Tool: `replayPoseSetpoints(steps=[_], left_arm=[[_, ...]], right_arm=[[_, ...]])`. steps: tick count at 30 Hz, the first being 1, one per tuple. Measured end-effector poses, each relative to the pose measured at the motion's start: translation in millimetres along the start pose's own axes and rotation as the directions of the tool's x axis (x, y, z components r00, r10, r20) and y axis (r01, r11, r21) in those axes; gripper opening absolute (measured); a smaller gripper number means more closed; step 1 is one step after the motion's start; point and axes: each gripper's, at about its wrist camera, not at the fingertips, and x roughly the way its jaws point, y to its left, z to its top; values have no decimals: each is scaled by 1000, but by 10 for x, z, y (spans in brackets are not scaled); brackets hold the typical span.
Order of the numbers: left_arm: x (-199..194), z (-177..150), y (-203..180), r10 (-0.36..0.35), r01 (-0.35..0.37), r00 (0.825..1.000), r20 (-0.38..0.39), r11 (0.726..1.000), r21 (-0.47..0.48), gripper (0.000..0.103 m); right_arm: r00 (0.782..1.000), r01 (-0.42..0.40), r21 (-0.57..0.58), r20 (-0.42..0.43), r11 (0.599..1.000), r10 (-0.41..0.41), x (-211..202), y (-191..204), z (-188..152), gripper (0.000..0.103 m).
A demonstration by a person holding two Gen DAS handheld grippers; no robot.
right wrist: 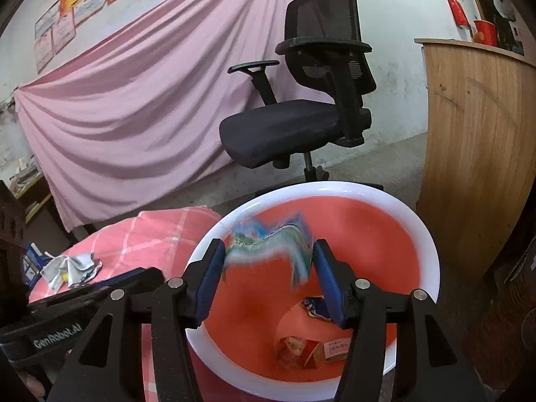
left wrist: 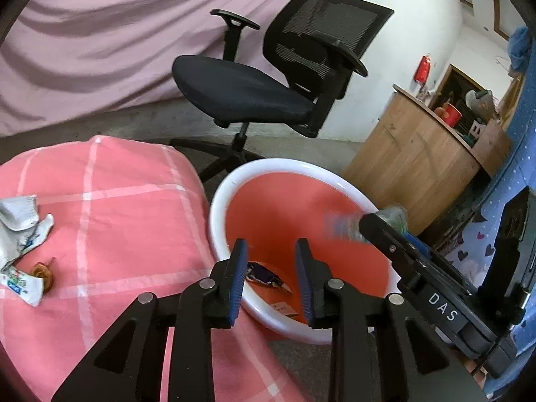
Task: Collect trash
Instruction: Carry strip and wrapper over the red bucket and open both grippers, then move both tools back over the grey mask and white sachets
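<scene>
A red bin with a white rim (left wrist: 221, 201) (right wrist: 425, 231) stands beside the pink checked bed cover (left wrist: 117, 221). My right gripper (right wrist: 268, 268) is open over the bin; a blue-green wrapper (right wrist: 268, 241), blurred, is between its fingers and looks loose. It shows blurred in the left wrist view (left wrist: 341, 226) by the right gripper's tip. My left gripper (left wrist: 271, 278) is open and empty over the bin's near rim. A dark wrapper (left wrist: 264, 274) (right wrist: 315, 306) and a red packet (right wrist: 298, 350) lie in the bin. Crumpled white wrappers (left wrist: 20, 224) (right wrist: 70, 268) and a brown scrap (left wrist: 42, 273) lie on the cover.
A black office chair (left wrist: 268, 83) (right wrist: 301, 124) stands behind the bin. A wooden counter (left wrist: 418, 154) (right wrist: 479, 147) is to the right. A pink sheet (left wrist: 100, 33) hangs at the back. A blue patterned cloth (left wrist: 516, 167) is at the far right.
</scene>
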Motion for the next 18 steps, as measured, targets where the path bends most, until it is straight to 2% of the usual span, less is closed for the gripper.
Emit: replayPoseSetpoints(steps=[2,5,8,10,11,14,16,18], left_arm=[[-52,-1,29,14,-14,1000,15,1000,-2,26],[-165,-7,87,41,-40,998,46,999,-9,35],[-304,-17,156,69,-68,995,78,998,-18,37],[-407,-21,196,116,-115,988,104,993,-21,48],[-486,-27,229,145,-143,981,130,989,-26,59],[-728,-70,349,204,-196,954,217,979,-57,80],[-895,-107,444,250,-237,928,275,968,-83,86],[-1047,-148,531,290,-271,901,322,957,-104,99]], right_arm=[[1000,2,4,2,1000,-2,-3,-13,2,62],[1000,2,4,13,1000,-2,-16,-5,15,67],[1000,-6,4,30,1000,6,-32,29,27,75],[998,-19,1,53,1000,19,-67,76,43,81],[997,-24,-3,68,1000,24,-90,108,51,84],[992,-38,-21,116,999,40,-162,226,75,93],[986,-55,-40,153,998,61,-214,327,91,99],[978,-68,-59,196,996,78,-268,439,106,103]])
